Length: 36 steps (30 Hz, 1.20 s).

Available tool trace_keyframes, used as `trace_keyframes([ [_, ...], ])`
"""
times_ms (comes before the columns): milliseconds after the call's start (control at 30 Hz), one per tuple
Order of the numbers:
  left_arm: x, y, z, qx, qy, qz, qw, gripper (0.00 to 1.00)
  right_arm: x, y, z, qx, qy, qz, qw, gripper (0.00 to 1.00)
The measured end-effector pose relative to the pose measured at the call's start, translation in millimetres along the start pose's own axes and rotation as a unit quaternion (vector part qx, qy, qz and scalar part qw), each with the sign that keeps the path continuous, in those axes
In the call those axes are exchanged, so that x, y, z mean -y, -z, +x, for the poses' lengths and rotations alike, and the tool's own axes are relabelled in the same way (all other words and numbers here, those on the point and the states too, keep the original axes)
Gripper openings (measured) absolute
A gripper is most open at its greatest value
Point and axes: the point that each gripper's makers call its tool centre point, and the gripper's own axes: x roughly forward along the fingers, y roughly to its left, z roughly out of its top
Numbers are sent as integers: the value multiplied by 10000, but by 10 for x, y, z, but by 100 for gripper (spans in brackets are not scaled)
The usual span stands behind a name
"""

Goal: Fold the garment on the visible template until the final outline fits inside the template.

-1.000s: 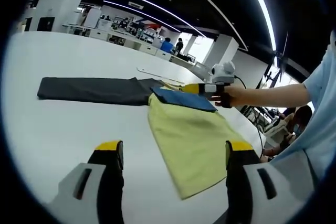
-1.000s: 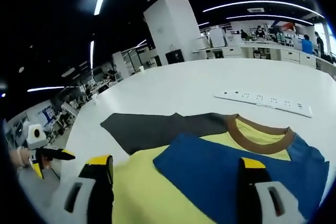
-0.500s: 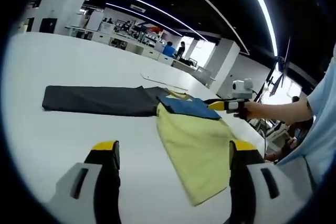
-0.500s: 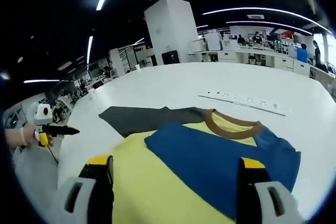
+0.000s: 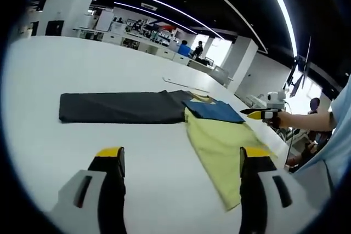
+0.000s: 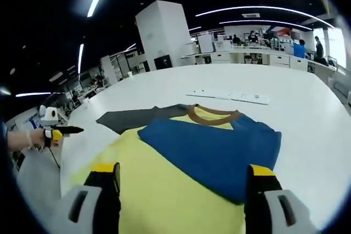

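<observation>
A folded yellow and blue garment (image 6: 181,163) lies at centre frame on the white worktop (image 5: 82,135), overlapping a dark template (image 5: 118,108); left gripper (image 5: 181,182) and right gripper (image 6: 184,201) jaws spread, empty

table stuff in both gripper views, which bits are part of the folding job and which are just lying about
Part of the job:
- yellow and blue t-shirt, brown collar, partly folded
- dark grey template lying flat, reaching under the shirt's collar end
- left gripper and right gripper, both open, holding nothing

Just lying about:
- white power strip beyond the collar
- desks and people in the background
</observation>
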Motion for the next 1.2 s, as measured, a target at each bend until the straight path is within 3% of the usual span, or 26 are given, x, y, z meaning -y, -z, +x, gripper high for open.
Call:
trace_keyframes([
  [167,-407,-194,5,253,-534,-148,9981,80,30,3,-75,7,50,-41,10000,96],
  [267,-796,-338,-33,568,-1081,-424,9916,77,69,-16,-136,47,104,-17,9999,96],
  [367,-1107,-363,-71,619,-1514,-458,9855,71,99,-19,-192,92,146,65,9998,95],
  [600,-1559,-285,-99,570,-2151,-799,9716,60,162,66,-372,55,259,82,9996,95],
  [667,-1606,-321,-92,728,-2180,-939,9687,59,192,86,-441,64,306,111,9994,95],
  [833,-1670,-320,-37,661,-2257,-910,9677,53,251,133,-582,45,433,151,9989,95],
  [1000,-1790,-262,-27,679,-2493,-1242,9580,46,328,177,-711,52,600,192,9980,95],
  [1133,-1823,-291,-23,788,-2564,-1329,9541,39,358,212,-781,78,674,266,9973,94],
  [1200,-1796,-262,-9,784,-2484,-1499,9538,30,357,217,-807,100,699,291,9971,93],
])
